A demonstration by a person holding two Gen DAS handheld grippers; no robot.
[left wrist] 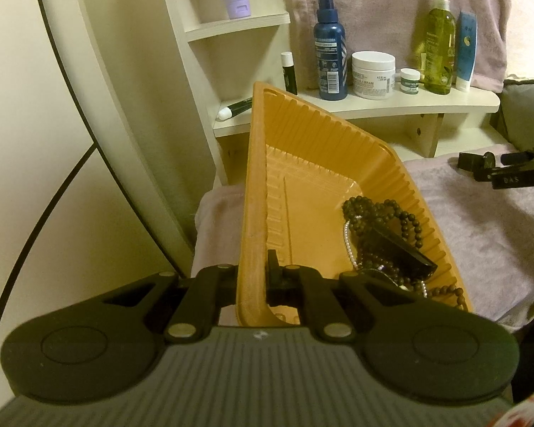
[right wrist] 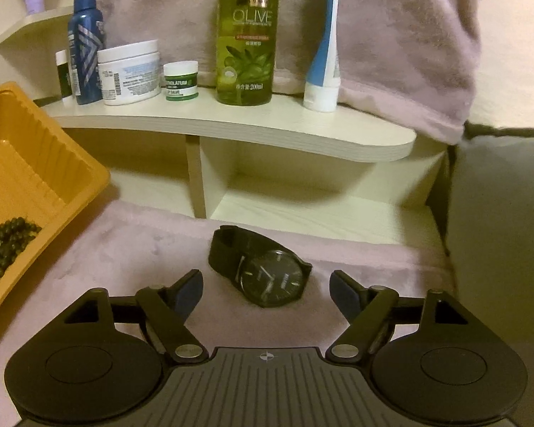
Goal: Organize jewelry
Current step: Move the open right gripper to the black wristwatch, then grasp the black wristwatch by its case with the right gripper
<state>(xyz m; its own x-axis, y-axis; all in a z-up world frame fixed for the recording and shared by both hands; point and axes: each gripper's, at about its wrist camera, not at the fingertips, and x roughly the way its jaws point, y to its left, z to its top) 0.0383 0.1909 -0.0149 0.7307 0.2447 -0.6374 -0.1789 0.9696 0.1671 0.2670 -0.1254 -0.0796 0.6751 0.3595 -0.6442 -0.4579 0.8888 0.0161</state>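
- The orange ribbed plastic tray [left wrist: 302, 178] is tilted, its left side raised, over the mauve plush cloth [left wrist: 480, 231] that covers the surface; it holds a heap of jewelry in its lower right corner.
- In that heap lie dark brown bead strands [left wrist: 377, 210], a white pearl string [left wrist: 349, 245] and a glossy black oblong piece [left wrist: 406, 249] (what it is, I cannot tell).
- The black round-faced wristwatch with a dark mesh band [right wrist: 263, 270] lies on the cloth to the right of the tray, well apart from it, dial facing up.
- The beads run under the tray's near rim and are partly covered by the left gripper's linkage; the tray's near corner is cut off behind the gripper body.
- The left gripper [left wrist: 254, 277] has its fingers clamped on the tray's left wall, one finger inside and one outside.
- The right gripper [right wrist: 265, 295] hovers low over the cloth to the tray's right, its fingers spread wide apart with the watch between and just ahead of them, not touching.
- Beyond the tray, a cream wooden shelf [right wrist: 231, 124] carries bottles and jars.
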